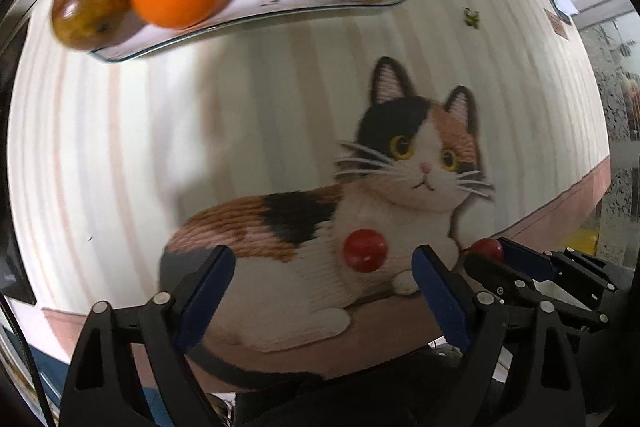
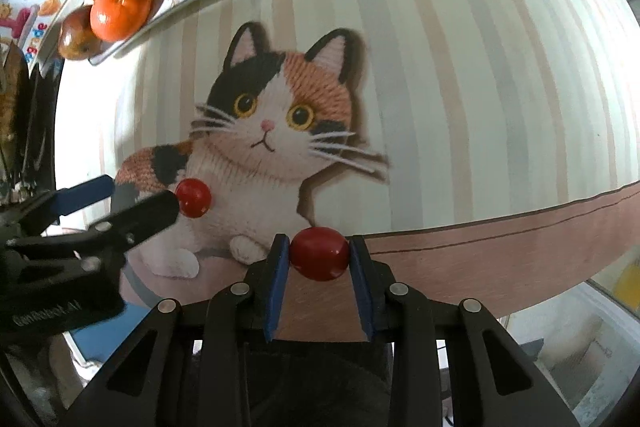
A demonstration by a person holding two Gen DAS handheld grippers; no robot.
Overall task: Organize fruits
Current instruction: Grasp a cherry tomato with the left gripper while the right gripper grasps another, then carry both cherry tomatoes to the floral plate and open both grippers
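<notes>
Pickup step: right gripper (image 2: 319, 254) is clenched on a cherry tomato (image 2: 319, 253) at the cat-print mat's (image 2: 440, 67) edge; left gripper (image 1: 323, 269) straddles another tomato (image 1: 365, 250), jaws spread; next, probably close left, lift both toward the fruit tray (image 1: 256, 1).

A home, by the evidence: a dining table under a striped tablecloth (image 1: 120, 155) printed with a calico cat (image 2: 276, 131). A glass tray (image 1: 256, 7) of oranges and apples stands on it. Colourful fruit stickers (image 2: 38, 7) mark a surface at the far left edge.
</notes>
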